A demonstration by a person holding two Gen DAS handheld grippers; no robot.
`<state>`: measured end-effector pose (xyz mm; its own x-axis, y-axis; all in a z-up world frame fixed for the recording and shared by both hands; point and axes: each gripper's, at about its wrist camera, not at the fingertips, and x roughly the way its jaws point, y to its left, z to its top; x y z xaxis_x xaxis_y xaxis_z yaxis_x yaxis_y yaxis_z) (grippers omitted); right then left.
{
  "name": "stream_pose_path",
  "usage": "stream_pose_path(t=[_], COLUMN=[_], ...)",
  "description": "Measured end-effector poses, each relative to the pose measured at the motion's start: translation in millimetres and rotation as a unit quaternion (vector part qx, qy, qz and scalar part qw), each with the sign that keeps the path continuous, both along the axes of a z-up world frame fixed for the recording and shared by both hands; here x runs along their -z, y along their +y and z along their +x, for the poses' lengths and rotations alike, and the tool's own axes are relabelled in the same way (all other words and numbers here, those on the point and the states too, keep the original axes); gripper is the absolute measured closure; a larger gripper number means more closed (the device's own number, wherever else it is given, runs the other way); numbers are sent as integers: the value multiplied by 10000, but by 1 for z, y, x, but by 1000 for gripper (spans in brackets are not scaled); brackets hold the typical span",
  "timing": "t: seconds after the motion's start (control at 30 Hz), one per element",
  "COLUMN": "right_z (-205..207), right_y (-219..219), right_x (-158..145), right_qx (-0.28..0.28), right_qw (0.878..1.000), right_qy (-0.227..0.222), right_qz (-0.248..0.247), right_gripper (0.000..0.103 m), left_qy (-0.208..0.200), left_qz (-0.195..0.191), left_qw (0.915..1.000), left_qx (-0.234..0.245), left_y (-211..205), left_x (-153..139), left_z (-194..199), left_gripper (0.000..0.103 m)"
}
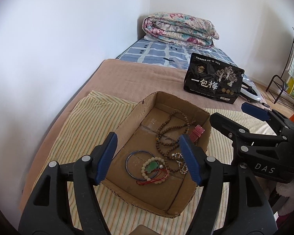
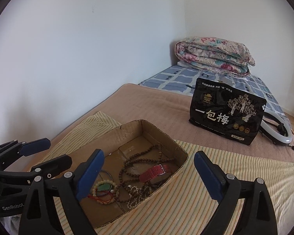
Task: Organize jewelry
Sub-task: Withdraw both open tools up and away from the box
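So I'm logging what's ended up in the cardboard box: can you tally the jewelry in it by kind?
Bead strings, long brown wooden: 1
Bead bracelets: 2 (cream with green pendant; pale mixed beads)
Bangles, blue: 1
Straps, pink with buckle: 1
Total: 5, all in the cardboard box.

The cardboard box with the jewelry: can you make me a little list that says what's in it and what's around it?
box: open cardboard box on a striped cloth
beads: long brown bead strand, pale bead bracelet with a green pendant
bangle: blue bangle
strap: pink watch strap by the box wall
left gripper: open above the box, holding nothing
right gripper: open, holding nothing
behind: black snack bag, folded floral quilt
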<state>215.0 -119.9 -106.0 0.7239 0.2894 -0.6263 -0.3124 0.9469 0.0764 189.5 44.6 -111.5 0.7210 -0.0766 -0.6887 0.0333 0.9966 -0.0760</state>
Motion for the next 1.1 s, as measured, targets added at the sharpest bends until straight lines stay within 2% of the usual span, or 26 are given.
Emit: stream_pose_path(t=[0.3, 0.47, 0.8, 0.83, 0.93, 1.1], right_z=[-19, -30, -56, -59, -69, -85], right_y=[-14, -23, -44, -46, -50, -57], right_x=[-23, -34, -53, -54, -56, -58], right_qx=[162, 231, 377, 375, 369, 407], right_qw=[9996, 9989, 9974, 9973, 9974, 9969], right_qy=[-243, -398, -603, -616, -618, -656], right_qz=[-9, -52, -88, -93, -100, -167], right_gripper=[0, 0, 0, 0, 0, 0], left_qy=[-218, -372, -630, -653, -734, -884], left_qz=[12, 117, 72, 82, 90, 151], left_qw=[9998, 9992, 9979, 9978, 9972, 9959], left_qx=[17, 89, 111, 115, 141, 142], left_y=[-6, -14, -14, -16, -18, -22], left_x=[-17, -27, -46, -47, -52, -59], left_z=[-14, -25, -49, -52, -60, -74], left_gripper=[35, 35, 34, 34, 23, 20])
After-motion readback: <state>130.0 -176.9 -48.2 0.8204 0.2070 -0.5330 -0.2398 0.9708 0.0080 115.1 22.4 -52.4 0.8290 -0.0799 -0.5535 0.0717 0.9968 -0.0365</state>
